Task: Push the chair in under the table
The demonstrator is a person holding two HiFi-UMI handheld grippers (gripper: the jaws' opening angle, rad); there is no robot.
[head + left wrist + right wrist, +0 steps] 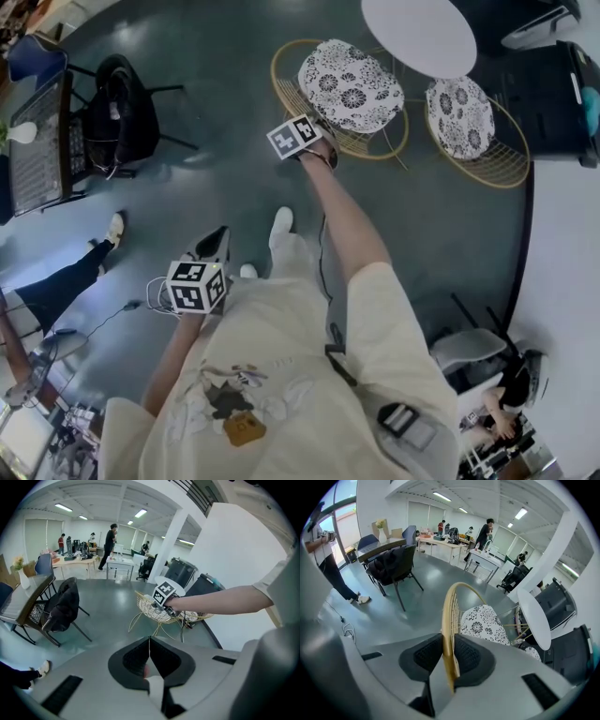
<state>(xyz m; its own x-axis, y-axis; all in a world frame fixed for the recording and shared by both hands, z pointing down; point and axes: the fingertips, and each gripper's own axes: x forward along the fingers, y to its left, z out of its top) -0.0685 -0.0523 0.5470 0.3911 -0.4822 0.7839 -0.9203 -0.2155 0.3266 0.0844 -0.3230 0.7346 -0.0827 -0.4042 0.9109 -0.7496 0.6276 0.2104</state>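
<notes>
Grip looked sound: your right gripper [323, 156] had its jaws closed on the rattan back rim [449, 616] of the wicker chair [349, 86], the rim pinched between both pads. Your left gripper [149, 660] was closed tight on nothing, low by your body and well apart from the chair.

The chair sat just beside the round white table [419, 33], seat not yet tucked under, by my read.

For the push you wanted a slow, level, straight drive toward the table's middle. A pinch on a thin rim could let a light frame yaw or tip. The second wicker chair [461, 117] stood near, so you had to avoid clipping it.

The floor [234, 178] was smooth, glossy grey and probably slid easily. The room was an open office: black chair with a jacket [127, 108], people [110, 545] well off, loose cable [141, 302] near your feet.
</notes>
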